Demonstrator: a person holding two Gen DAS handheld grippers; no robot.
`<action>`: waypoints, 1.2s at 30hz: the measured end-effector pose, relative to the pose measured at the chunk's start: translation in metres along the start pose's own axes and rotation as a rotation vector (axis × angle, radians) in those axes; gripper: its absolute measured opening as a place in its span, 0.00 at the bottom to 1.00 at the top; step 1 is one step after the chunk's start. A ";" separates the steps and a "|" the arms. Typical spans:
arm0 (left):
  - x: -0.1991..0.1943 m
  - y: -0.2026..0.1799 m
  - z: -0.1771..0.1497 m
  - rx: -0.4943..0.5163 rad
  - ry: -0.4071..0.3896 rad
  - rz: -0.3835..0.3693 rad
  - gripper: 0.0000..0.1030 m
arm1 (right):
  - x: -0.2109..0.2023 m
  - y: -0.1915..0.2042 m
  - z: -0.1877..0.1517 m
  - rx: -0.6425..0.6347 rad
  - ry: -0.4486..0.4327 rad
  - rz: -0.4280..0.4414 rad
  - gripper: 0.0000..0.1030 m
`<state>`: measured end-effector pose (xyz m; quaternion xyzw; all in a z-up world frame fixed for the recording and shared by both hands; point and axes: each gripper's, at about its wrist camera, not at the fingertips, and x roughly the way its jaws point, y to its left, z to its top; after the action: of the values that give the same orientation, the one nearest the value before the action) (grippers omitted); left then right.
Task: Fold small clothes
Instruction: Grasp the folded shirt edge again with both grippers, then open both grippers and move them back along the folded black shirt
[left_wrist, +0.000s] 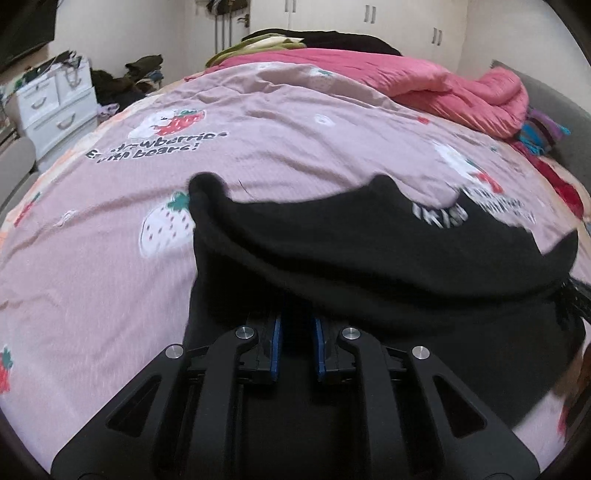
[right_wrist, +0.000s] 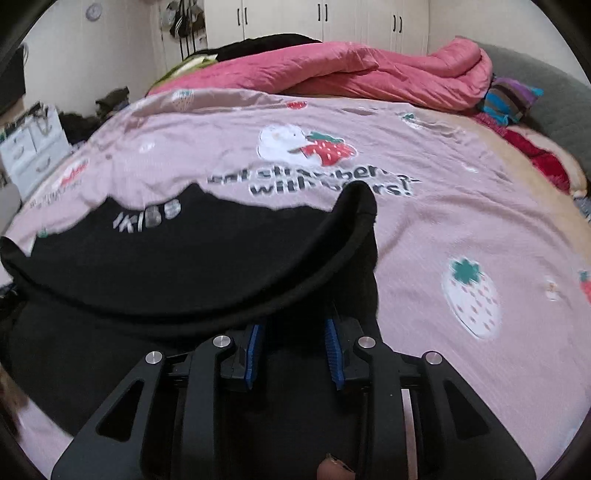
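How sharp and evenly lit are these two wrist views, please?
Left wrist view: black garment edge and printed lettering smeared, worst toward the right; fisheye bulges the pink bedspread. Right wrist view: lettering likewise blurred; light soft and even.

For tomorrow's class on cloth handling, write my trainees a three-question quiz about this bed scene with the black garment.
1. True or false: the black garment lies on a pink strawberry-print bedspread.
2. What lies heaped at the far end of the bed? A) pink quilt B) blue towel C) white pillow
3. Fill in: the pads of the left claw and right claw are coloured ____.

Key: 1 true; 2 A, the pink quilt; 3 blue.
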<state>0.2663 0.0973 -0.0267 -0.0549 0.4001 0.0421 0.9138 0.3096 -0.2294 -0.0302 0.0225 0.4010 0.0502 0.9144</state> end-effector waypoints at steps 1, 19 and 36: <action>0.005 0.004 0.004 -0.023 0.008 -0.010 0.08 | 0.004 -0.003 0.006 0.015 -0.012 0.000 0.27; 0.015 0.045 0.020 -0.150 -0.009 -0.013 0.25 | 0.018 -0.042 0.016 0.084 0.007 0.000 0.34; -0.003 0.047 0.026 -0.112 -0.093 0.053 0.03 | 0.006 -0.037 0.024 0.080 -0.122 -0.043 0.06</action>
<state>0.2779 0.1477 -0.0100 -0.0932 0.3555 0.0909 0.9256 0.3340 -0.2652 -0.0208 0.0534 0.3464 0.0131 0.9365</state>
